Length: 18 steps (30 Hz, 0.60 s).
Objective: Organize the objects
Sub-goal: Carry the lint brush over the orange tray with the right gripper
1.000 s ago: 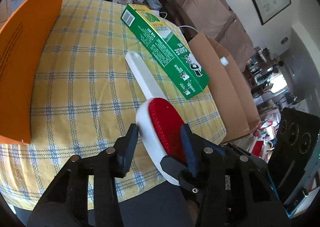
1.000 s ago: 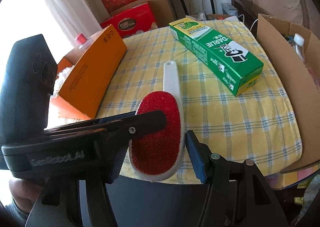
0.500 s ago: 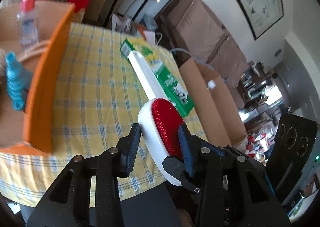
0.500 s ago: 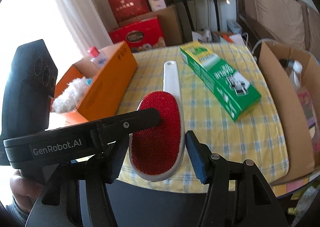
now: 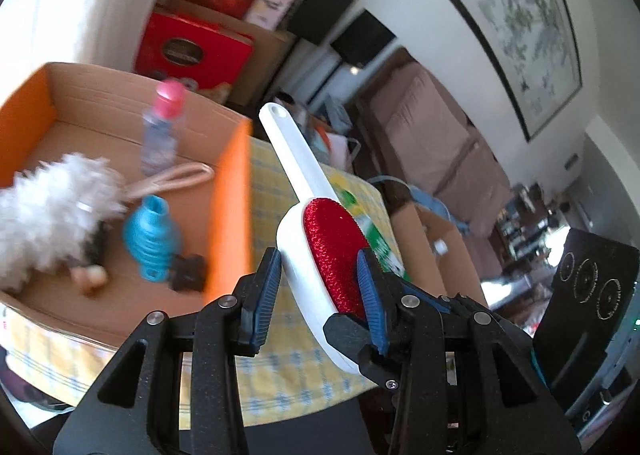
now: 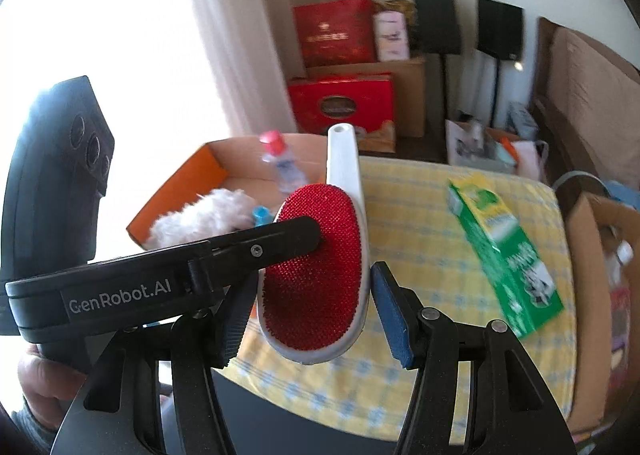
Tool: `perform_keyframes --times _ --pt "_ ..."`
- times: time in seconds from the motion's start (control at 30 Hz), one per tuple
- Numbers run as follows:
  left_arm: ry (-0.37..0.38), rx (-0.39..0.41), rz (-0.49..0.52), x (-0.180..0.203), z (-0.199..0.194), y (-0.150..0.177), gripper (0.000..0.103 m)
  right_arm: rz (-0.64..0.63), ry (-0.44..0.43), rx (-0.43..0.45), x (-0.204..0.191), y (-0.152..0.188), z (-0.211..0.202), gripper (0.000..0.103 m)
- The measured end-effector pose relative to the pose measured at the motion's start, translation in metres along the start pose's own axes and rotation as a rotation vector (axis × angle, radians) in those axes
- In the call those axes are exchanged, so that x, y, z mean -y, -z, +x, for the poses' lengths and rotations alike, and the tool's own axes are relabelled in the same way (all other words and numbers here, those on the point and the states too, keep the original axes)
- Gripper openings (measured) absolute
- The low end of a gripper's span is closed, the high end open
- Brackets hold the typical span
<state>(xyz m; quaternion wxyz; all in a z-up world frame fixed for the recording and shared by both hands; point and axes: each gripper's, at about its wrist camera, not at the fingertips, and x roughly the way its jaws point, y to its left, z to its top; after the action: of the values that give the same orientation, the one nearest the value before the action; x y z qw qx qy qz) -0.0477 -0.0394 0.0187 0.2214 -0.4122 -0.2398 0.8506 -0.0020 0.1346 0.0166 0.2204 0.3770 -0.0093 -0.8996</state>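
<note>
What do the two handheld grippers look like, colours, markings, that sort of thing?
Both are matte black plastic with angular, cut-out fingers joined by silver round-head screws. The fingertips carry ribbed blue pads. The left gripper bears white "GenRobot.AI" lettering on its side and a black block with three round rings. The right gripper has the same build. A dark sleeve edge shows at the hand.

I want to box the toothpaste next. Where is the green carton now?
Right wrist view: the green rectangular carton lies flat on the yellow checked tablecloth, right of the red-faced white lint brush.

Motion blur smears the orange box's contents (image 5: 152,231), and the lint brush (image 6: 316,275) hides the box's near corner.
</note>
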Motion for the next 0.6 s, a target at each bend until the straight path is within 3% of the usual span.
perform_keyframes --times 0.27,0.6 --pt "-0.092 0.06 -0.075 -0.061 -0.029 -0.018 0.037 -0.074 -0.098 -0.037 -0.057 -0.027 0.053 0.059" --pt "-0.173 0.076 -0.151 -0.13 -0.045 -0.024 0.037 -0.115 -0.18 -0.091 -0.099 -0.034 0.112 0.059"
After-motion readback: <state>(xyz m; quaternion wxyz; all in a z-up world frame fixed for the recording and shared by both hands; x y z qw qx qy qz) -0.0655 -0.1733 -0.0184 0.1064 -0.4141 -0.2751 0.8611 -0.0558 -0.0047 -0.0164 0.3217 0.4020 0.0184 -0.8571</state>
